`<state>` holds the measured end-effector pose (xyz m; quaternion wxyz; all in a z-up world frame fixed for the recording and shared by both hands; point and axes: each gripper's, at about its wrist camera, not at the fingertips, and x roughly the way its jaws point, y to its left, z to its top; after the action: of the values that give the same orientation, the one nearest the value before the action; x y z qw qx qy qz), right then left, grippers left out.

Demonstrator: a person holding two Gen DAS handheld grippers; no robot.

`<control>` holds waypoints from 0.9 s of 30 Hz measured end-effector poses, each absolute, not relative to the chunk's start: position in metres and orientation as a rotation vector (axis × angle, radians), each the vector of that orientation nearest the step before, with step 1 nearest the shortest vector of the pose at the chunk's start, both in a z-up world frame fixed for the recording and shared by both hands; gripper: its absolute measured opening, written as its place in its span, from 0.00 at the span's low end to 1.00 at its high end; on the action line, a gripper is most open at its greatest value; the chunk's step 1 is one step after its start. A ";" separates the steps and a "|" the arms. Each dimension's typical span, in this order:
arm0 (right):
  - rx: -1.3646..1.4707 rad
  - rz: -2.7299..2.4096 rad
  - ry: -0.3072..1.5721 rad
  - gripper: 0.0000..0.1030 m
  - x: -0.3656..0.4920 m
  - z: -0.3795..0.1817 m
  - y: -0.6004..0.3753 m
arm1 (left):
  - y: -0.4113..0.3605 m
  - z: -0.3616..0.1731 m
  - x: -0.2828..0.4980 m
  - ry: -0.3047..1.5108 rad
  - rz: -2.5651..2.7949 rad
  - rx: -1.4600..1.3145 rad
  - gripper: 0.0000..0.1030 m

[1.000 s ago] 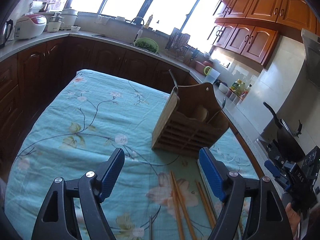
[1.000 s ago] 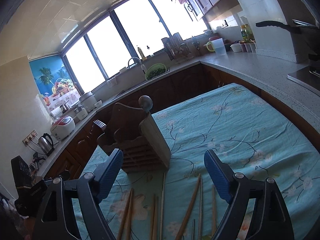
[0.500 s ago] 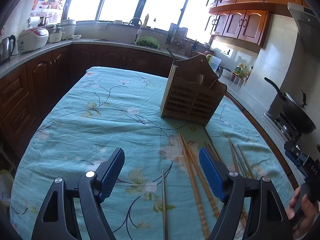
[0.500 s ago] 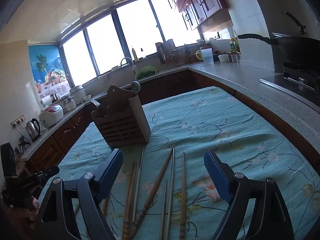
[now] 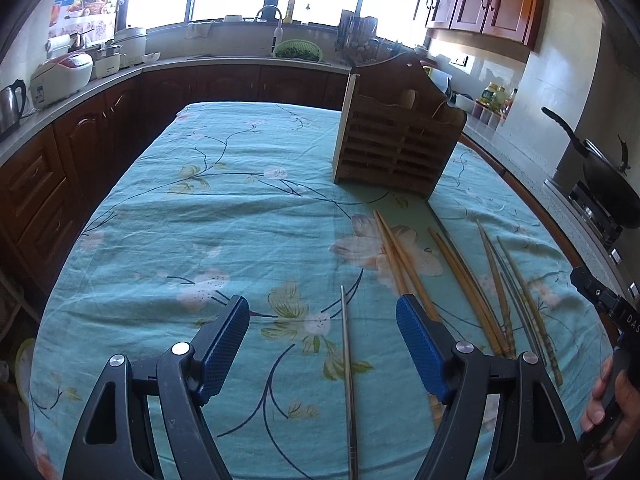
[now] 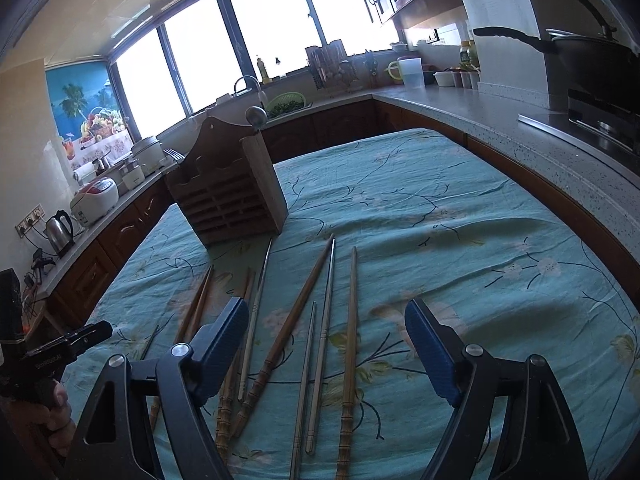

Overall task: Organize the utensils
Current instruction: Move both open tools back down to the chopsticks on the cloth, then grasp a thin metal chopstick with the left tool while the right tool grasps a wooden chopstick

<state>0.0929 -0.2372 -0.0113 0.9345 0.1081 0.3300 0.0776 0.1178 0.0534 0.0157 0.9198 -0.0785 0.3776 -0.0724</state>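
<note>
Metal chopstick (image 5: 347, 360) cut off below

The tabletop (image 5: 168, 216) wears a matt, creased teal cloth printed with flowers. At twelve o'clock stands a slatted holder (image 5: 394, 148) of dull, unvarnished-looking wood. The wooden chopsticks (image 6: 280, 336) look smooth, with ringed, bamboo-like ends; the metal chopsticks (image 6: 326, 312) are slim with a satin sheen. The tongs' fingers (image 6: 430, 356) carry blue pads with a fine knurled texture on matt black plastic arms.
</note>
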 end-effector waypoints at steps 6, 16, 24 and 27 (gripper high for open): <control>0.209 0.162 0.760 0.52 0.110 -0.023 -0.237 | 0.039 0.008 0.140 0.861 -0.184 -0.126 0.56; 0.193 0.142 0.865 0.30 0.147 -0.038 -0.241 | 0.033 -0.009 0.175 0.955 -0.219 -0.129 0.30; 0.151 0.126 0.918 0.29 0.179 -0.047 -0.240 | 0.024 -0.016 0.187 0.992 -0.227 -0.089 0.28; 0.122 0.123 0.944 0.27 0.195 -0.053 -0.236 | 0.019 -0.017 0.190 0.998 -0.225 -0.060 0.26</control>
<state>0.1954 -0.2365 -0.0527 0.8870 0.0587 0.4542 0.0591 0.1901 0.0192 -0.0169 0.8716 -0.0286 0.4773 -0.1078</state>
